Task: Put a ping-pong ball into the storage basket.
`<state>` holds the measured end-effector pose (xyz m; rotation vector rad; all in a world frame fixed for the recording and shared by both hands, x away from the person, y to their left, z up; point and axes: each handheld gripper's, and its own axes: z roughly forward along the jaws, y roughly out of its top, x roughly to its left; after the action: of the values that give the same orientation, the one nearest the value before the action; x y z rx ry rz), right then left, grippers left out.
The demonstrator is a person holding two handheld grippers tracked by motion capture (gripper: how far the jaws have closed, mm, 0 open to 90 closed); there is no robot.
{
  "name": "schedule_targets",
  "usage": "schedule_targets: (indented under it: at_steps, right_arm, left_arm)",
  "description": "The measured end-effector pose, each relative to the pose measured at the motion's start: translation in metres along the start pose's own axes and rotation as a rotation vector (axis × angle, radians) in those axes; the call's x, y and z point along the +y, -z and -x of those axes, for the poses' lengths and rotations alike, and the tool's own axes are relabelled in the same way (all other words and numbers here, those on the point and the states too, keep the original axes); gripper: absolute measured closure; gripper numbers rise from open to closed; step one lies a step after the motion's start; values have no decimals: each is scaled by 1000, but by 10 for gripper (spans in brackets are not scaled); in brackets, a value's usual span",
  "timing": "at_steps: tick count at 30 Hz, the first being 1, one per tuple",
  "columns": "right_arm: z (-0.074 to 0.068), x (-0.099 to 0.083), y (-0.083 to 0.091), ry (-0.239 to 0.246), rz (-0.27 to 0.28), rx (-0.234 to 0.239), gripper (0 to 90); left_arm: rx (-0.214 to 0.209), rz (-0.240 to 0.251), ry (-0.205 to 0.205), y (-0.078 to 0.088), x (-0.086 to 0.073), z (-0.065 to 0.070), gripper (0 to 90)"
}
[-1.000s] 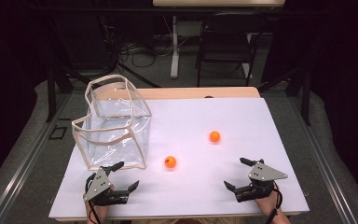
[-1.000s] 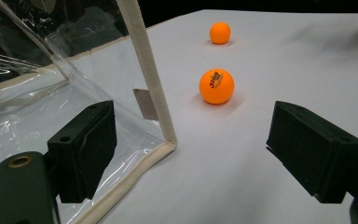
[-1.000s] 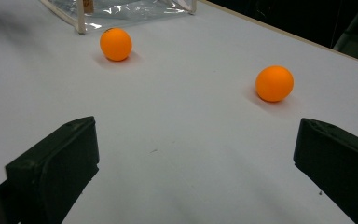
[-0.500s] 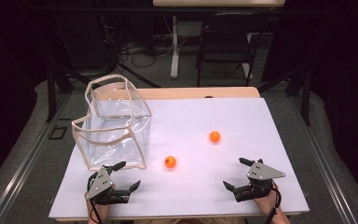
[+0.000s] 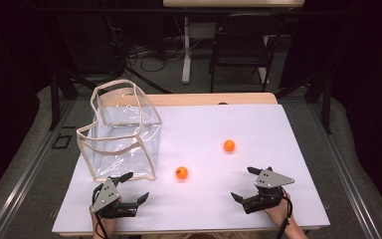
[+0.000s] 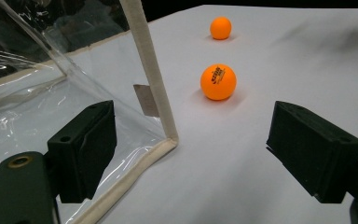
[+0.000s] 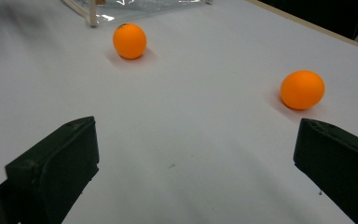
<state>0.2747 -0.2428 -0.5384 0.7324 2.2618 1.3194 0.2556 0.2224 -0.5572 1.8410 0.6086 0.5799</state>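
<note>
Two orange balls lie on the white table top (image 5: 288, 124). The nearer ball (image 5: 181, 173) (image 6: 218, 81) (image 7: 129, 40) has print on it and rests just right of a clear plastic bag (image 5: 122, 132) with cream trim. The other ball (image 5: 229, 145) (image 6: 220, 28) (image 7: 302, 89) lies farther back and to the right. My left gripper (image 5: 137, 186) (image 6: 198, 151) stands open at the bag's front corner (image 6: 151, 88), empty. My right gripper (image 5: 242, 183) (image 7: 196, 172) is open too, near the front edge, short of both balls.
The bag (image 7: 135, 7) stands upright with its mouth open at the table's left side. A wooden strip (image 5: 209, 98) borders the far edge. A chair (image 5: 238, 45) and cables sit on the floor beyond. Bare table surface lies between and ahead of the grippers.
</note>
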Motion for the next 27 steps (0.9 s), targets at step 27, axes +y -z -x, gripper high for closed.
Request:
schedule_targets:
  at_steps: [27]
  right_arm:
    - [-1,34,-30,12,-50,51,0]
  left_arm:
    - [-28,-6,-20,-4,1,2,157]
